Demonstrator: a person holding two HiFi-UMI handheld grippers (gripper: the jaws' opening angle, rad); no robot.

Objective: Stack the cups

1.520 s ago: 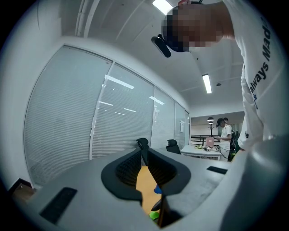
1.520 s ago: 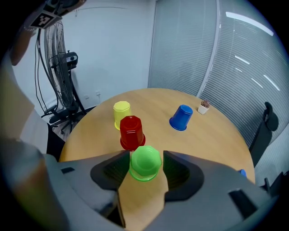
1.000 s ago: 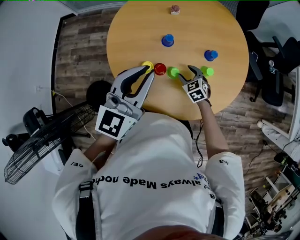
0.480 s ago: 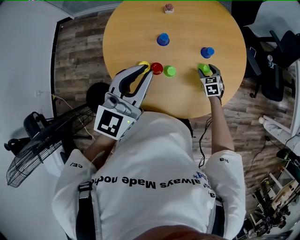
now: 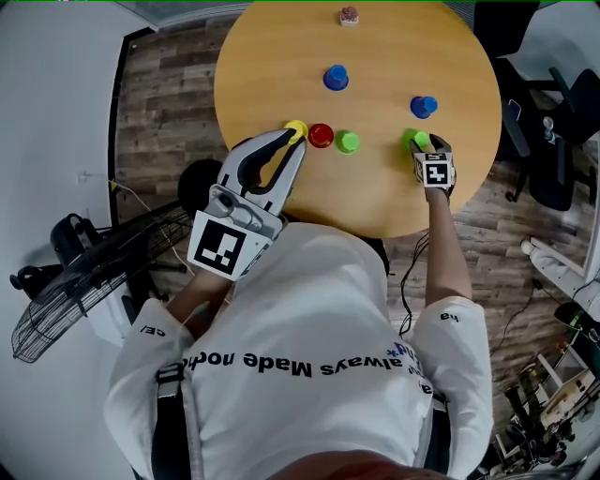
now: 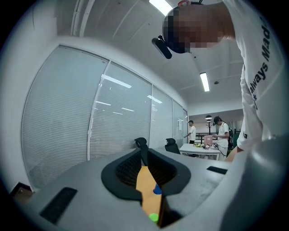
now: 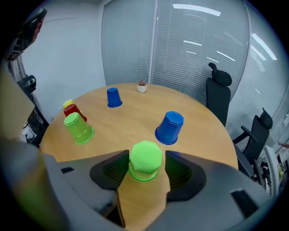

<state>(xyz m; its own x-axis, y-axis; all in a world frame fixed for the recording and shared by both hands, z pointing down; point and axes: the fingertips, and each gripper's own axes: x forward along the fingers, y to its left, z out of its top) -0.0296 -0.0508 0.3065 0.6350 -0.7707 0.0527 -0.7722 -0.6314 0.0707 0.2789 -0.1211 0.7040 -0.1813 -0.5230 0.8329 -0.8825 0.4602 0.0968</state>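
Several upturned cups stand on the round wooden table: yellow, red, green, two blue, and a second green cup. My right gripper points down at that second green cup, which stands on the table between its open jaws, with a gap on the right side. My left gripper hangs level at the table's near left edge beside the yellow cup, tips together and holding nothing.
A small potted plant sits at the far edge of the table. Black office chairs stand to the right, and a floor fan to the left. In the right gripper view, the blue cup is just beyond the jaws.
My right gripper has moved right, from the middle green cup to the right-hand green cup, and lowered so that its jaws straddle it. The left gripper has stayed put.
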